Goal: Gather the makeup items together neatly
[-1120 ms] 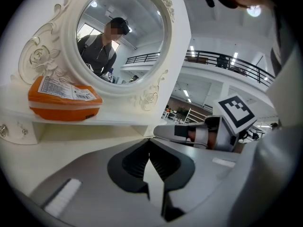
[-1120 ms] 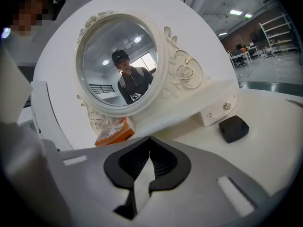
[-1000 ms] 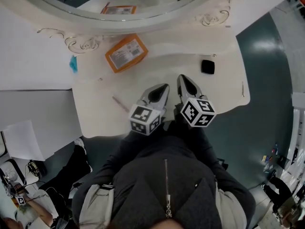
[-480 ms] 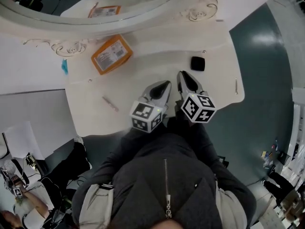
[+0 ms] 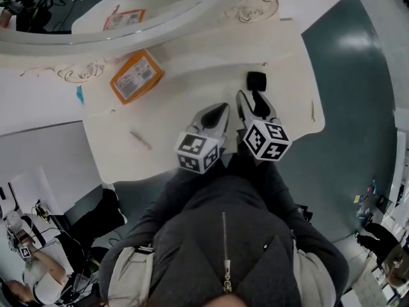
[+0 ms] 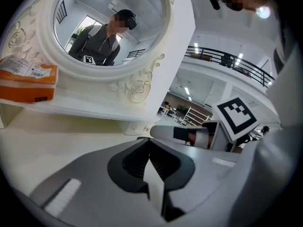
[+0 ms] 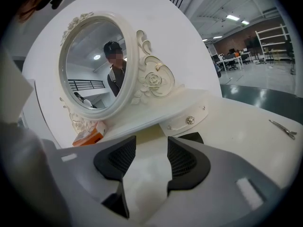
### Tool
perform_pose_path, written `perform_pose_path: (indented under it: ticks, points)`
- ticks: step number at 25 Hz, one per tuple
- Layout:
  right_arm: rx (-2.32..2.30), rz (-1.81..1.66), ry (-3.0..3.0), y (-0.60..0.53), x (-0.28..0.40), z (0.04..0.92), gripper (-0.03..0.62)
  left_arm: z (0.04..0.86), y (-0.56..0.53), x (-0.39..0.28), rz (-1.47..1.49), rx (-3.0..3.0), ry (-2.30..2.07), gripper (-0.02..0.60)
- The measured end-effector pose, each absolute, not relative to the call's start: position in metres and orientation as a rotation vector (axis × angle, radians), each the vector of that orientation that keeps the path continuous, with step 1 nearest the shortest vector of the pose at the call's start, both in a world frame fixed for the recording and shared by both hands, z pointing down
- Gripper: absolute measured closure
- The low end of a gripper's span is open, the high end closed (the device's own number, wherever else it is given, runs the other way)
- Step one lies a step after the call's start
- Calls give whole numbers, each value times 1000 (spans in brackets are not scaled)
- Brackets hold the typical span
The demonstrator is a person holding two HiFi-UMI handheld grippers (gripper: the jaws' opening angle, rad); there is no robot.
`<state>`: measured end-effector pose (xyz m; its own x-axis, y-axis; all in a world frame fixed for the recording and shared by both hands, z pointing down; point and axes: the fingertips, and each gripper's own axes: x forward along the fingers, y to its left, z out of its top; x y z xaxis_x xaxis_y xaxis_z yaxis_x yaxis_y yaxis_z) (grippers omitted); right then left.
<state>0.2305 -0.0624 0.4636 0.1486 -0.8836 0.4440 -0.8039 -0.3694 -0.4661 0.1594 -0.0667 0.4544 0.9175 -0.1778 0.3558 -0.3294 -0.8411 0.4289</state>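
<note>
Holding both claws low over the cream-white dressing table, I have my left claw pinched shut with nothing in it. My right claw has just been opening; its ribbed black pads stand partly apart with only bare tabletop between them. Just past its tips, in the upper middle of the head view, lies the small black square compact, untouched. A thin pinkish pencil lies left of centre, and a slim metal tool towards the right. Farther off, upper left, sits the orange cardboard box, below the ornate white oval mirror.
</note>
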Motion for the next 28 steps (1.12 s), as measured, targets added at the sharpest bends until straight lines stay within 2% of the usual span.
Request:
perform_pose_path:
  ticks: [6, 10, 13, 28]
  points:
    - [-2331, -1064, 1666, -57, 244, 477, 304, 461, -63, 170, 442, 2567, -368, 571]
    - [-2405, -1082, 1624, -54, 254, 486, 206, 467, -64, 171, 458, 2554, -385, 571]
    - [-2460, -1106, 1590, -51, 260, 493, 167, 469, -67, 171, 464, 2545, -402, 571]
    - [-2603, -1212, 1518, -61, 283, 535, 164, 481, -79, 169, 496, 2511, -443, 571]
